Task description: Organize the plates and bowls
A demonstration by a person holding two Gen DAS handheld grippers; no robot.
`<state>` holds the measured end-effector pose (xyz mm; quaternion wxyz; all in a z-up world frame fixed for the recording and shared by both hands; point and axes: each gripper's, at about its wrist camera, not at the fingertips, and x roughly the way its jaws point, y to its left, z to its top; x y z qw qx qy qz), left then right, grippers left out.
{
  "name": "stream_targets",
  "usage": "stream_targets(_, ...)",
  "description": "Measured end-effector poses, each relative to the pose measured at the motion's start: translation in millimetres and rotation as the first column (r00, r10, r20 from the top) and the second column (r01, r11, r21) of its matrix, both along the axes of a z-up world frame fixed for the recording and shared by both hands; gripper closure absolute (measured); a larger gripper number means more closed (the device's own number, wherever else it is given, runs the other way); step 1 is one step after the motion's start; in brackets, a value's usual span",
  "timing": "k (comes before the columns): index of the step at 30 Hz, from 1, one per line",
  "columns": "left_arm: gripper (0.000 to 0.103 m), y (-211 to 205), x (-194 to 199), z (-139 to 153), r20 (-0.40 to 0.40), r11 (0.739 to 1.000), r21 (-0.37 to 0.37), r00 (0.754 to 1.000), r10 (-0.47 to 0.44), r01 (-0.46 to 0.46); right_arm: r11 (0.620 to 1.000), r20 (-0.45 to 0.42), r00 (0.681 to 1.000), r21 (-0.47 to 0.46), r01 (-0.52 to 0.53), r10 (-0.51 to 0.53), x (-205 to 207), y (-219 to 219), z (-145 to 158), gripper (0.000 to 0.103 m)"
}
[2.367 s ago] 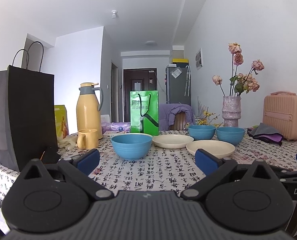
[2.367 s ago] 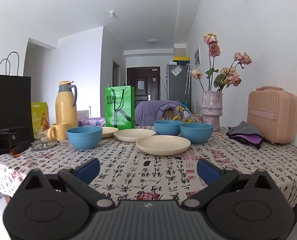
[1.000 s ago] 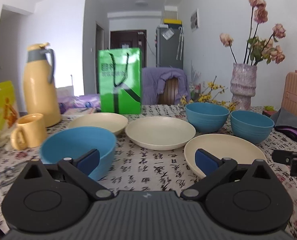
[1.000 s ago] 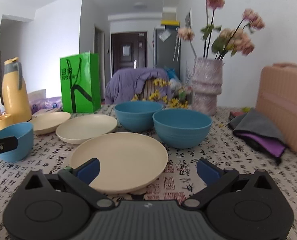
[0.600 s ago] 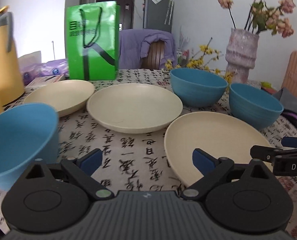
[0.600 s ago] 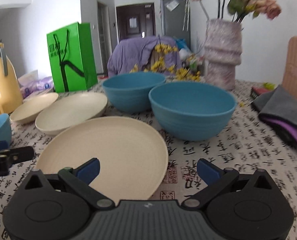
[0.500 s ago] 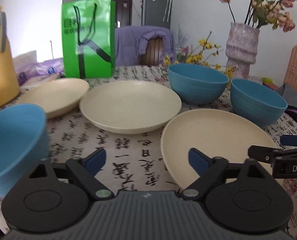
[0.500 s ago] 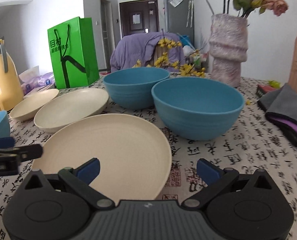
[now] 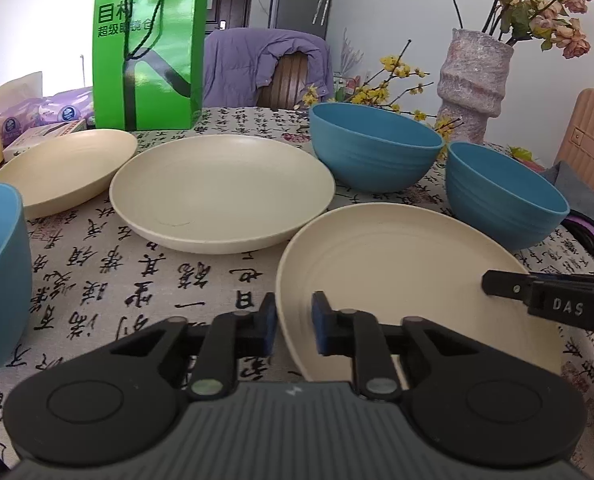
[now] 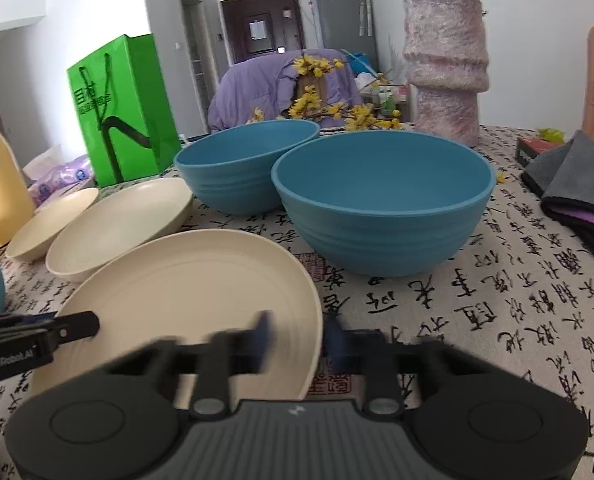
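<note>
Grasp step: left gripper [image 9: 293, 324] and right gripper [image 10: 297, 338] are both closing on opposite rims of the nearest cream plate [image 9: 397, 280], rim between each pair of jaws, pads not clearly pressing yet. Next move, as I judge it — an even two-sided lift onto the middle plate [image 9: 221, 190]. Count — three cream plates, three blue bowls on the tablecloth [image 9: 137, 280]
</note>
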<state>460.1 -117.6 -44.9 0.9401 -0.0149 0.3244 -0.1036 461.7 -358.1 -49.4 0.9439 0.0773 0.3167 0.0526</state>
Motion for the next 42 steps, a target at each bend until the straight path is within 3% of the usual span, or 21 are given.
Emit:
stream_targets(6,0.088,0,0,1,0.006,0.999,-0.022,1.000,0.025,-0.025,1.000,-0.006,1.000,0.006,-0.005,0.005,0,-4,1,0.082)
stream_targets(7,0.089,0,-1,2,0.005,0.999,-0.021,1.000,0.029,-0.028,1.000,-0.015,1.000,0.010,0.007,-0.006,0,-4,3,0.087)
stream_targets(11,0.090,-1,-17,11,0.023,1.000,-0.016,0.999,0.028,-0.027,0.999,-0.028,0.999,0.008,0.035,-0.034,-14,-4,9,0.089)
stream_targets(15,0.090,-3,-44,20,0.026,1.000,-0.020,0.999,0.018,-0.018,0.998,-0.012,0.998,0.000,0.068,-0.068,-44,-5,18,0.091)
stream_targets(21,0.090,-2,-102,24,-0.013,0.999,-0.051,1.000,0.004,-0.005,0.997,-0.021,0.997,-0.020,0.080,-0.081,-115,-5,22,0.091)
stream_targets(28,0.089,6,-170,30,0.003,0.998,-0.059,1.000,0.010,-0.010,0.996,-0.002,0.997,-0.051,0.076,-0.076,-197,8,28,0.091)
stream_targets(35,0.090,28,-203,35,0.020,0.997,-0.069,0.999,0.035,-0.034,0.996,0.021,0.997,-0.061,0.070,-0.069,-228,31,34,0.091)
stream_targets(42,0.089,70,-217,38,0.035,0.994,-0.072,0.995,0.089,-0.086,0.997,0.027,1.000,-0.073,0.018,-0.017,-231,73,39,0.091)
